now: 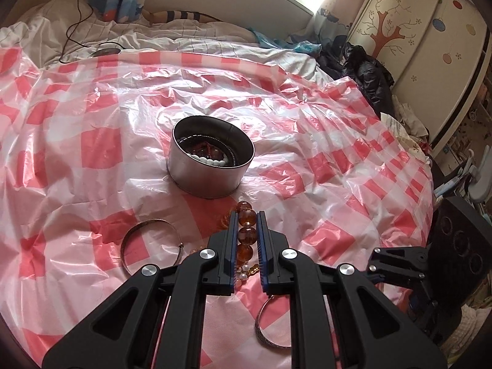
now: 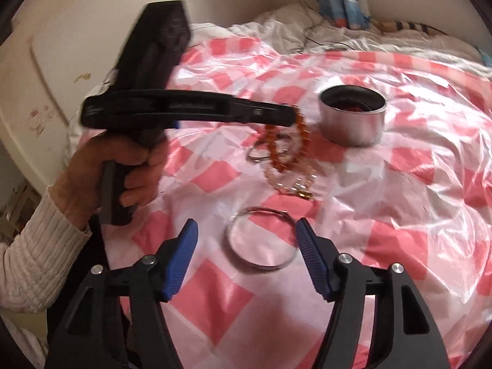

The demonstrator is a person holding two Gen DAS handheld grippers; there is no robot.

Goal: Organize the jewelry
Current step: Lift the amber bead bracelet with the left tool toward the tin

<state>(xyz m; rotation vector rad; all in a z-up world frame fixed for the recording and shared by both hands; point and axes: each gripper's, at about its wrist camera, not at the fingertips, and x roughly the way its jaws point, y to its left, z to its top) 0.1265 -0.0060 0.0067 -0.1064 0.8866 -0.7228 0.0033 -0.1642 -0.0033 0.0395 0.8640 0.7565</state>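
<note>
My left gripper (image 1: 247, 215) is shut on an amber bead bracelet (image 1: 247, 233), holding it just above the cloth; in the right wrist view the left gripper (image 2: 290, 115) holds the amber bracelet (image 2: 303, 141) dangling beside the tin. A round metal tin (image 1: 212, 160) holds white beads and dark jewelry; it also shows in the right wrist view (image 2: 353, 117). A pearl strand (image 2: 292, 181) lies under the bracelet. One silver bangle (image 1: 150, 246) lies left of my left gripper, another (image 1: 267, 323) lies below it. My right gripper (image 2: 246, 230) is open above a silver bangle (image 2: 261, 240).
A crinkled pink-and-white checked plastic sheet (image 1: 323, 141) covers the bed. White bedding and a black cable (image 1: 77, 30) lie behind. Dark clothes (image 1: 366, 67) and a painted wardrobe (image 1: 415, 30) are at the right. A hand in a white sleeve (image 2: 117, 166) holds the left gripper.
</note>
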